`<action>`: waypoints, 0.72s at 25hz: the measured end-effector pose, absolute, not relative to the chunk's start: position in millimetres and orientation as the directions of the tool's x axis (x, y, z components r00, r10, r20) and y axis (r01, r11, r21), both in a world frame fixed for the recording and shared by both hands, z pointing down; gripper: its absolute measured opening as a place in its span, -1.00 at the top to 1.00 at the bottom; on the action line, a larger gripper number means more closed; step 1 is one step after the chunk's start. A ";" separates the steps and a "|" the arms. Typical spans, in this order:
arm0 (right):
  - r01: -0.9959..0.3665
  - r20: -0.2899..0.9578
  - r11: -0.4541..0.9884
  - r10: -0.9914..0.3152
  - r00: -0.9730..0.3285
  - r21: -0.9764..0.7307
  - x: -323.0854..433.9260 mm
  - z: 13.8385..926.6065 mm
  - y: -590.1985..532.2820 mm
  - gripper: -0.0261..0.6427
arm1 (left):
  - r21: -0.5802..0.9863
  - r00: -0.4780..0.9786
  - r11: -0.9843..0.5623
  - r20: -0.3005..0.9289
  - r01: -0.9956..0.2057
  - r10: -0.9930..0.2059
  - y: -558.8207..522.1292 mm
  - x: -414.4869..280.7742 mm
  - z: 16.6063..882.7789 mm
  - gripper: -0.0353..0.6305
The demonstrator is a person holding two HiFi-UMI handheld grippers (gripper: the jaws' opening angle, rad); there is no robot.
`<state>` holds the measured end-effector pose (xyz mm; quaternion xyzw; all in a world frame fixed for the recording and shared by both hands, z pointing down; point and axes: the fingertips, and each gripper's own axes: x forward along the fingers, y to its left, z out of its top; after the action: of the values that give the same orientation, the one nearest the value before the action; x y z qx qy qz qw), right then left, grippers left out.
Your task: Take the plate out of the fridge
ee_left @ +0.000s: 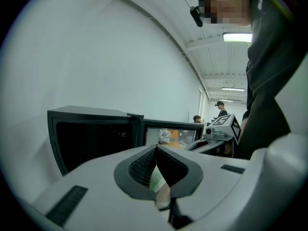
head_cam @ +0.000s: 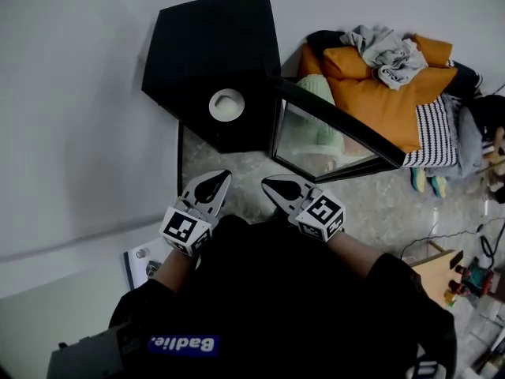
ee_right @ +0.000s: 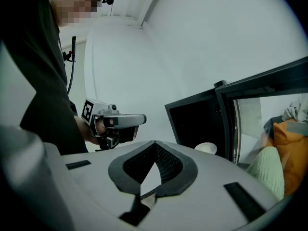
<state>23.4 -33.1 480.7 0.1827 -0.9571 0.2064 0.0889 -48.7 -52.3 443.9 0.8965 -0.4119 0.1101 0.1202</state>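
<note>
A black mini fridge (head_cam: 213, 46) stands on the floor against the white wall, its glass door (head_cam: 331, 129) swung open to the right. A small white plate (head_cam: 226, 104) shows against the fridge's dark body; in the right gripper view the plate (ee_right: 207, 148) lies low inside the dark opening (ee_right: 197, 124). My left gripper (head_cam: 221, 176) and right gripper (head_cam: 269, 182) hover side by side just in front of the fridge, both shut and empty, apart from the plate. The left gripper's own view (ee_left: 156, 148) faces the black cabinet (ee_left: 91, 134).
Orange cushions with grey clothes (head_cam: 387, 77) and a striped cloth (head_cam: 432, 133) are piled right of the door. A green knitted thing (head_cam: 319, 93) shows through the glass. Cables and a wooden box (head_cam: 442, 267) lie at the lower right. Two people (ee_left: 221, 107) stand far off.
</note>
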 end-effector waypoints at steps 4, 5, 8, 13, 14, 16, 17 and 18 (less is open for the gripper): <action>-0.402 0.259 0.845 -0.324 -0.910 -0.353 23.7 484.5 -41.5 0.93 | 0.191 0.631 -0.603 0.288 -0.775 -0.720 -63.7 -58.8 451.0 0.87; -0.409 0.262 0.842 -0.332 -0.906 -0.351 22.2 485.1 -44.8 0.93 | 0.208 0.634 -0.599 0.280 -0.773 -0.721 -67.7 -62.5 453.4 0.87; -0.441 0.264 0.826 -0.365 -0.893 -0.350 14.8 482.4 -55.1 0.93 | 0.238 0.653 -0.608 0.287 -0.758 -0.701 -78.9 -70.0 463.8 0.87; -0.496 0.300 0.803 -0.409 -0.862 -0.330 -0.5 481.1 -64.6 0.93 | 0.274 0.693 -0.636 0.292 -0.721 -0.660 -94.9 -84.1 474.5 0.87; -0.504 0.305 0.799 -0.415 -0.857 -0.329 -4.4 478.6 -66.7 0.93 | 0.288 0.699 -0.636 0.293 -0.716 -0.653 -98.5 -87.9 477.6 0.87; -0.521 0.310 0.789 -0.432 -0.847 -0.326 -10.2 475.4 -70.8 0.93 | 0.315 0.708 -0.634 0.296 -0.706 -0.641 -106.4 -96.0 485.9 0.87; -0.531 0.313 0.783 -0.441 -0.841 -0.325 -11.6 475.9 -72.4 0.93 | 0.326 0.712 -0.633 0.297 -0.702 -0.636 -110.1 -99.8 490.8 0.87; -0.542 0.318 0.775 -0.450 -0.834 -0.324 -12.3 477.2 -73.7 0.93 | 0.336 0.716 -0.633 0.299 -0.698 -0.631 -113.5 -103.0 495.8 0.87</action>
<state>-12.3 -73.7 477.2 0.2651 -0.9355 0.2050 0.1119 -103.0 -113.5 495.8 0.9003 -0.3689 0.0765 0.2181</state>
